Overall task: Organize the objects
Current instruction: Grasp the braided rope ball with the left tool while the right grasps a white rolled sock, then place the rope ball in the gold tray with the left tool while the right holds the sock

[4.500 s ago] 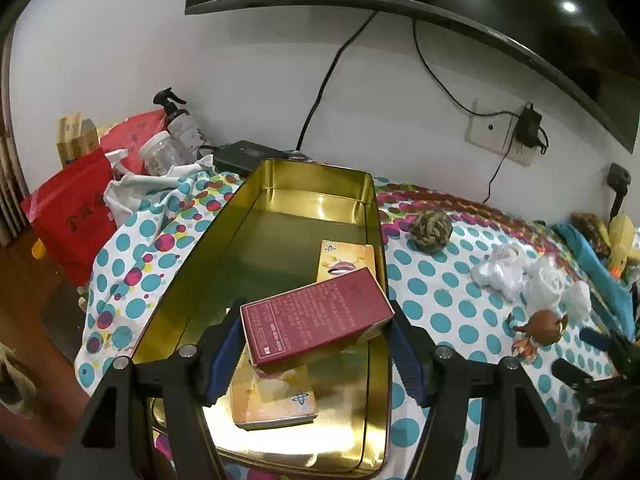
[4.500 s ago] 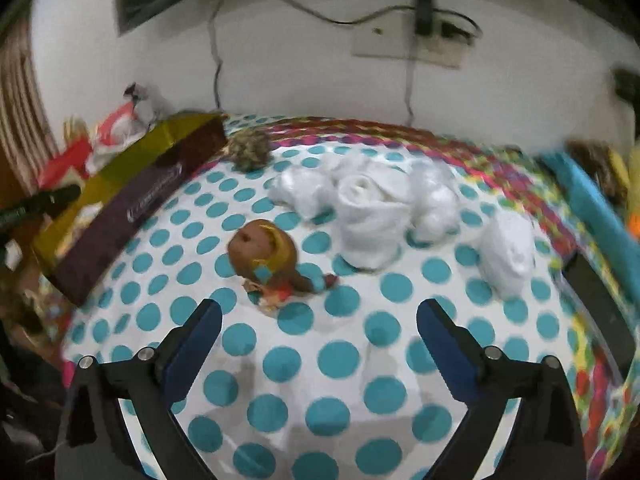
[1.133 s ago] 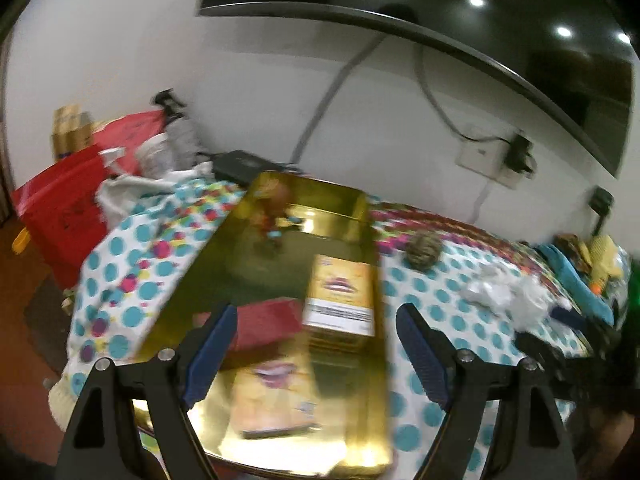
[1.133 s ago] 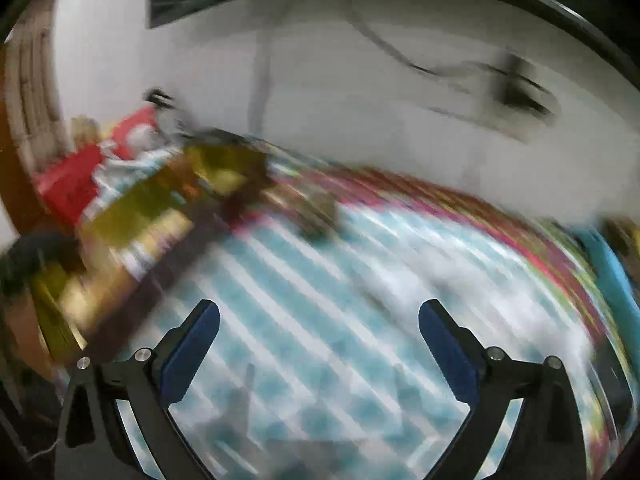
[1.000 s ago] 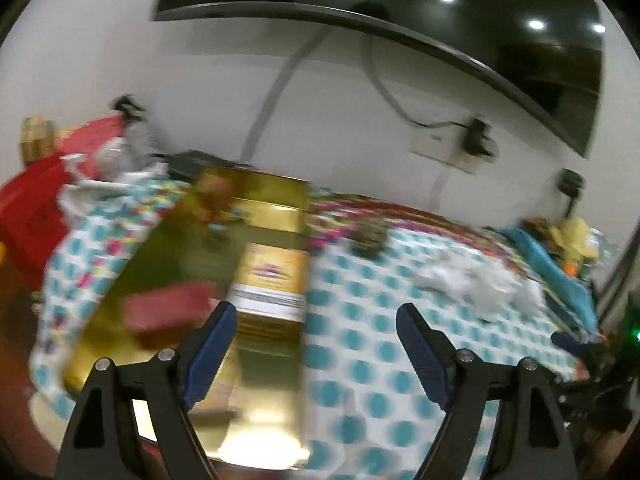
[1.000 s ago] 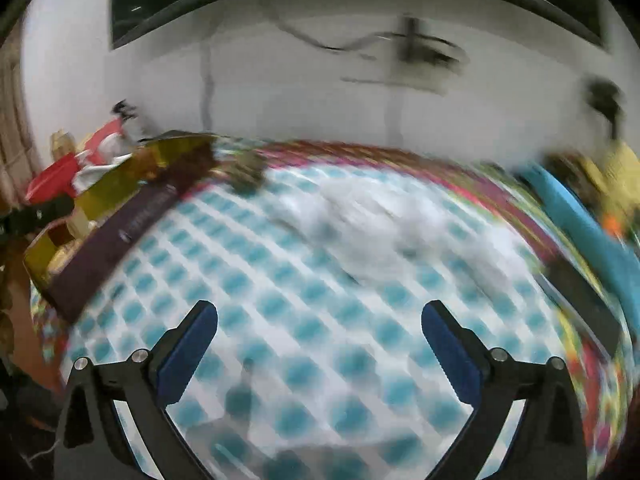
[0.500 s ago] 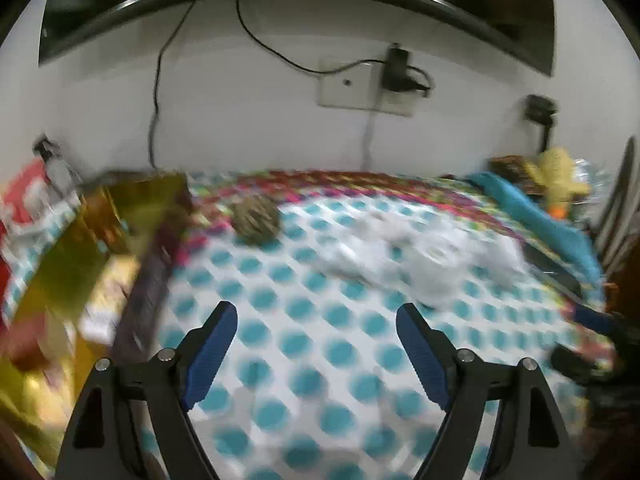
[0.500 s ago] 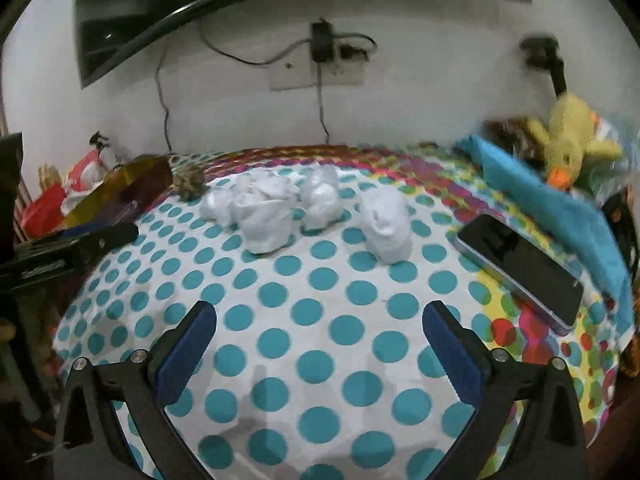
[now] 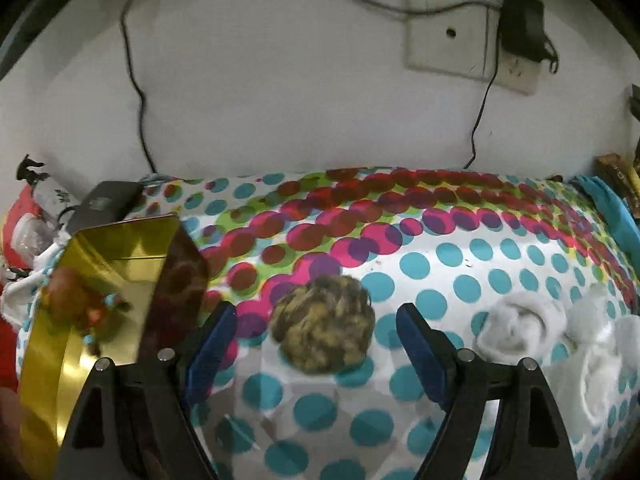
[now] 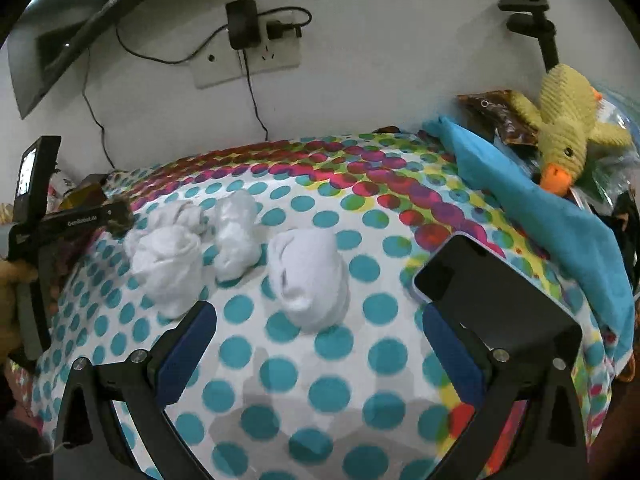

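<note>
My left gripper (image 9: 316, 334) is open, its blue pads on either side of a brown-green woven ball (image 9: 323, 324) lying on the dotted cloth. The gold tin (image 9: 100, 256) stands at the left with a small brown toy figure (image 9: 76, 306) inside. My right gripper (image 10: 316, 340) is open and empty, just in front of a white rolled sock (image 10: 308, 276). Two more white rolled socks (image 10: 168, 268) lie to its left; they also show in the left wrist view (image 9: 516, 328). The left gripper's body (image 10: 64, 220) shows at the far left of the right wrist view.
A black phone (image 10: 496, 300) lies at the right next to a blue cloth (image 10: 552, 216) and a yellow plush duck (image 10: 568, 120). A wall socket with a charger (image 10: 244, 32) and cables is behind. A black box (image 9: 104, 204) and red bags (image 9: 16, 216) sit beyond the tin.
My left gripper let go of the red box in the tin, swung right and came down around the woven ball. My right gripper put the brown toy in the tin and moved to the socks.
</note>
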Action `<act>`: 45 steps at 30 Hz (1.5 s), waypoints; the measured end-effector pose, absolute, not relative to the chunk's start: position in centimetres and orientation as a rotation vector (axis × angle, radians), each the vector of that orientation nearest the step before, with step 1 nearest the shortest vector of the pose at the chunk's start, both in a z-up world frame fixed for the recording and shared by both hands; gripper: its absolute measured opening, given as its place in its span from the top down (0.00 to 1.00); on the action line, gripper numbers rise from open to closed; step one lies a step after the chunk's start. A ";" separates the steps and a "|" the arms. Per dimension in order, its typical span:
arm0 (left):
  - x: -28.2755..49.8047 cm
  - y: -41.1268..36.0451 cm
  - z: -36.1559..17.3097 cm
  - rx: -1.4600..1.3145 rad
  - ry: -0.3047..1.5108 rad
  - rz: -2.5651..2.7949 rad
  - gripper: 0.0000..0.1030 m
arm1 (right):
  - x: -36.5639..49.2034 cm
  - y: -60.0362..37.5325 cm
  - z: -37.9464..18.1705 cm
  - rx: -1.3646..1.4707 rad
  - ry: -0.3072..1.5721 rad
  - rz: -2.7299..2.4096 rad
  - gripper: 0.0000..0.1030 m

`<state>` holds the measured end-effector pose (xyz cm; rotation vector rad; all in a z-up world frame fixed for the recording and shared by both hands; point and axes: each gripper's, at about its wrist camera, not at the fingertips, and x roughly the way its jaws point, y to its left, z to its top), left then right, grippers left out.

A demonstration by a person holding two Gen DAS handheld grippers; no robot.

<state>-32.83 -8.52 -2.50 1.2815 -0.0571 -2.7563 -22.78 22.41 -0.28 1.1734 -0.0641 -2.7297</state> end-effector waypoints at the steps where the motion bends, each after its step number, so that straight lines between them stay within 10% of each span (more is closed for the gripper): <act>1: -33.3 -8.5 -3.1 1.307 -0.050 -2.743 0.18 | -23.5 22.4 -0.5 1.192 -0.058 -2.721 0.00; 14: -34.1 -7.9 -4.7 1.338 -0.019 -2.748 0.19 | -27.4 20.7 -1.8 1.255 -0.047 -2.643 0.08; 17: -34.0 -8.0 -4.4 1.295 -0.040 -2.734 0.44 | -27.7 20.5 -2.0 1.262 -0.028 -2.638 0.63; 45: -13.9 -14.8 3.3 1.054 0.105 -2.726 0.44 | -15.9 9.3 2.4 1.052 0.023 -2.509 0.62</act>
